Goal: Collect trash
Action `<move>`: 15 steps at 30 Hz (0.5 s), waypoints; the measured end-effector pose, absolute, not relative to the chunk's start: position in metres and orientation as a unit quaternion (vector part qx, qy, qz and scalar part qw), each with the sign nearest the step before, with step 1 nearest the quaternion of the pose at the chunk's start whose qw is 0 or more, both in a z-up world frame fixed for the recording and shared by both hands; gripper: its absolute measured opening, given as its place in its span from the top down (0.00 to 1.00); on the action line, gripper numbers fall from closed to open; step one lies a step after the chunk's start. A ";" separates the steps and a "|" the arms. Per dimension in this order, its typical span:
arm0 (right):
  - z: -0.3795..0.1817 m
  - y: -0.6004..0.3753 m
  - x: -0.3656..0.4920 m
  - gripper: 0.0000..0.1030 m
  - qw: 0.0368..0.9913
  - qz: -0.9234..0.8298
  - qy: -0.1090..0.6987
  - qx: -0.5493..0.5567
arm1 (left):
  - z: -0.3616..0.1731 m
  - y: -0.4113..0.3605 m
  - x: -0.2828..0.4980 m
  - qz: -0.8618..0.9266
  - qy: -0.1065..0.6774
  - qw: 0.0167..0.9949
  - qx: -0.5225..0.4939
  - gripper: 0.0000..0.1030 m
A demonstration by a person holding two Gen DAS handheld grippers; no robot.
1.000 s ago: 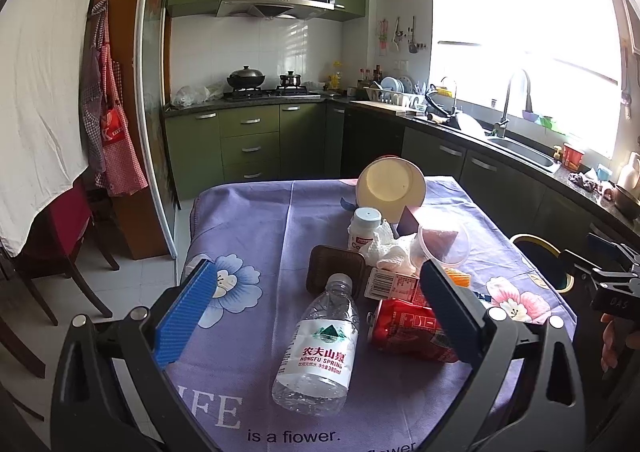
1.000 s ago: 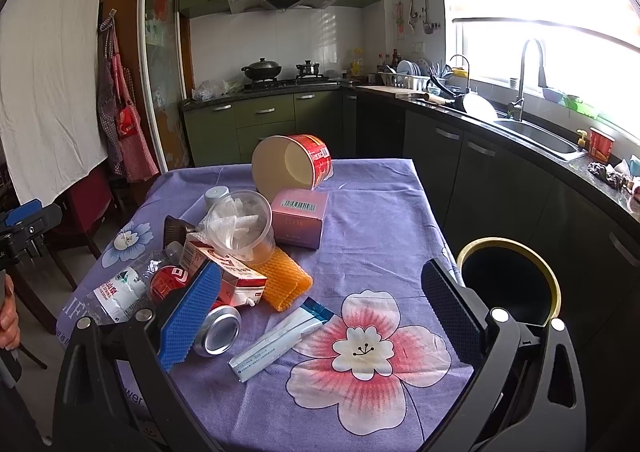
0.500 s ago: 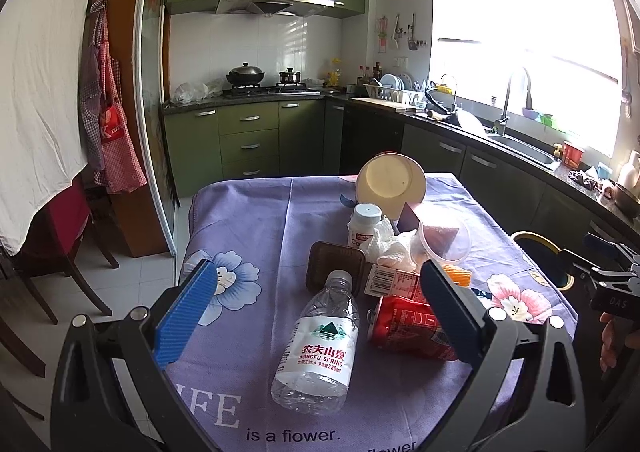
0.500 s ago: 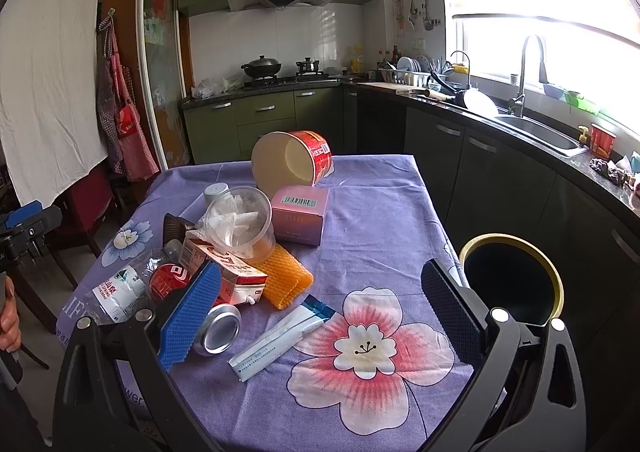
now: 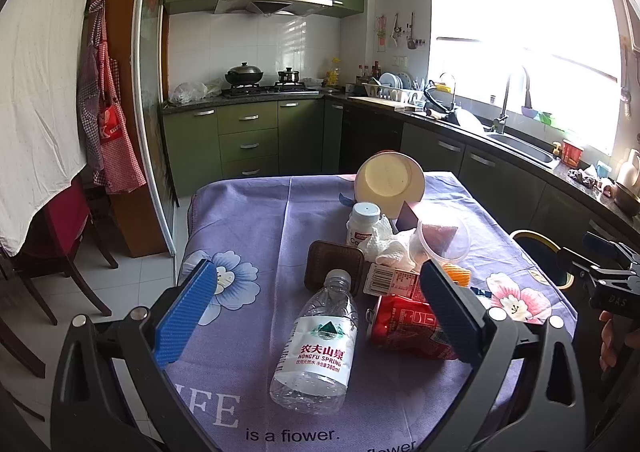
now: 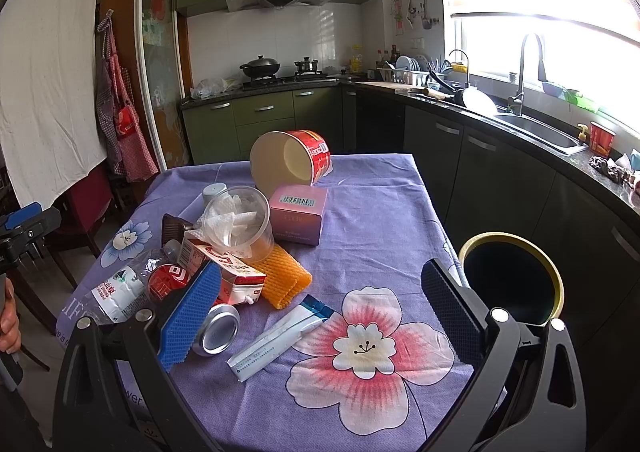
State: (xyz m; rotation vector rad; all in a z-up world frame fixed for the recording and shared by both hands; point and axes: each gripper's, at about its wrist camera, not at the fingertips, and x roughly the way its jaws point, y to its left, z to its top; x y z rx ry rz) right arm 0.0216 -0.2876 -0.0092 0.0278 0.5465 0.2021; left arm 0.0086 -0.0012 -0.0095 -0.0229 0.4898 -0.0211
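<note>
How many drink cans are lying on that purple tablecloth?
1 that I can see: a red can, on its side right of the water bottle, its silver end facing the right gripper. The pile could hide more.

Left tongs (image 5: 316, 316) wide apart, empty; right tongs (image 6: 320, 316) likewise.

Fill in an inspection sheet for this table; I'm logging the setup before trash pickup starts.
Surface: purple floral tablecloth, covering the table.
Job's things: water bottle and red can lying down; toothpaste-like tube, orange foam net, carton, pink box, tipped red tub; bin beside the table.
Clutter: tissue-filled clear cup.
Grippers: left gripper and right gripper open, empty.
Cables: nothing seen.
Surroundings: kitchen counter, sink.
</note>
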 end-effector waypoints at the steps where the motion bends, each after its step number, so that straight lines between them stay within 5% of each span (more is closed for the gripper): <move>1: -0.009 -0.288 0.022 0.04 0.958 0.100 0.270 0.014 | -0.010 -0.001 0.009 -0.011 0.243 0.970 -0.012 0.06; 15: -0.010 -0.288 0.022 0.04 0.958 0.100 0.270 0.014 | -0.015 -0.002 0.010 -0.011 0.246 0.969 -0.011 0.06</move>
